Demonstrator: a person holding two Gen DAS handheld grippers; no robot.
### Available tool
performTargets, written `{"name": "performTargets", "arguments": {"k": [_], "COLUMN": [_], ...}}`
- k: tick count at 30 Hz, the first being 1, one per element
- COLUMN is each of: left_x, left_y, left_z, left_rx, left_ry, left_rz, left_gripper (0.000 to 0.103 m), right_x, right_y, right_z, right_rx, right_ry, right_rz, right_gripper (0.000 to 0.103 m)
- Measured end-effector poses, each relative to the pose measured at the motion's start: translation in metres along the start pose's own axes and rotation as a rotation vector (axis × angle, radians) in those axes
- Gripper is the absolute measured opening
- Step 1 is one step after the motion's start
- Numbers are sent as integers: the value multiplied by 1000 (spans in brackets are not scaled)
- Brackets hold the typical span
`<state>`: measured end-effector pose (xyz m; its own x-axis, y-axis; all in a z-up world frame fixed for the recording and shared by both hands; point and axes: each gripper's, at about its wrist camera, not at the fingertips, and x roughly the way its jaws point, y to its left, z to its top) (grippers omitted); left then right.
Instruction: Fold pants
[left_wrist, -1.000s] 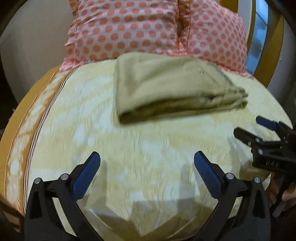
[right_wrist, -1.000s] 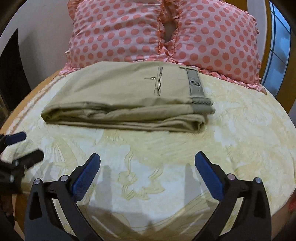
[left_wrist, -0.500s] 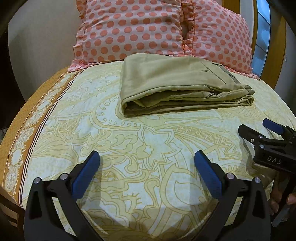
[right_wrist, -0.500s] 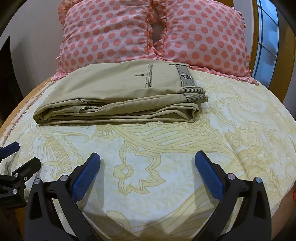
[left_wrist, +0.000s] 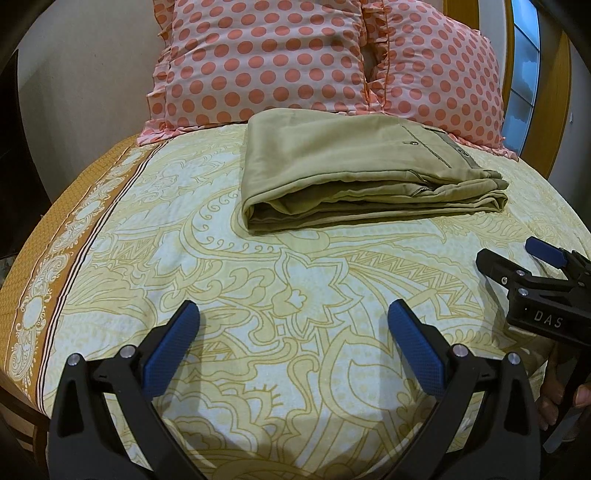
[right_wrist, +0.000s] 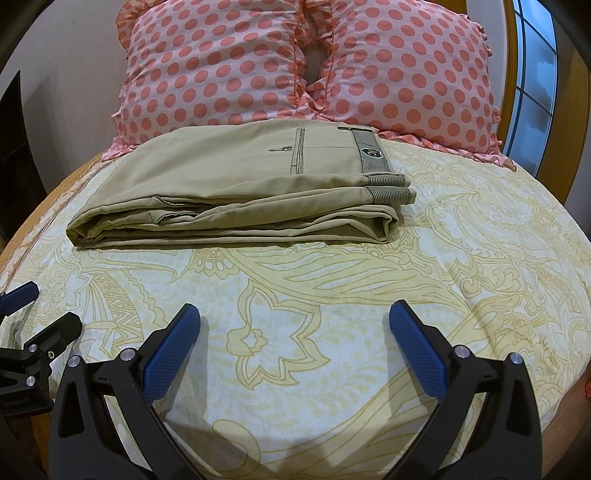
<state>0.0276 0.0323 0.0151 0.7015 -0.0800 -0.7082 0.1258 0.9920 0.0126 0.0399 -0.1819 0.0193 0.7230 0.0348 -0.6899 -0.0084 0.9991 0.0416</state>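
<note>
Now you've backed both off: the left hand-held gripper (left_wrist: 291, 325) and right hand-held gripper (right_wrist: 293, 325) hang spread and empty; the pants (right_wrist: 236, 199) lie folded on the bed (right_wrist: 480, 258), likely finished.

The pants (right_wrist: 236, 192) are smooth matt khaki cloth with a ribbed striped waistband. The bedsheet (right_wrist: 332, 295) is matt printed cotton-like cloth; the far pillows (right_wrist: 258, 62) look slightly satiny. Gripper pads (right_wrist: 171, 354) are textured blue rubbery plastic on matt black plastic with shiny metal screws.
</note>
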Motion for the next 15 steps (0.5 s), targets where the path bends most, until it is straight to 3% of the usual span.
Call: {"name": "performTargets", "arguments": {"k": [15], "left_x": [0], "left_y": [2], "left_z": [0], "left_rx": [4], "left_ry": [-1], "left_rz": [-4], "left_gripper": [101], "right_x": [0], "right_y": [1], "right_z": [0], "right_rx": [2], "right_ry": [-1], "right_rz": [-2], "right_gripper": [102]}}
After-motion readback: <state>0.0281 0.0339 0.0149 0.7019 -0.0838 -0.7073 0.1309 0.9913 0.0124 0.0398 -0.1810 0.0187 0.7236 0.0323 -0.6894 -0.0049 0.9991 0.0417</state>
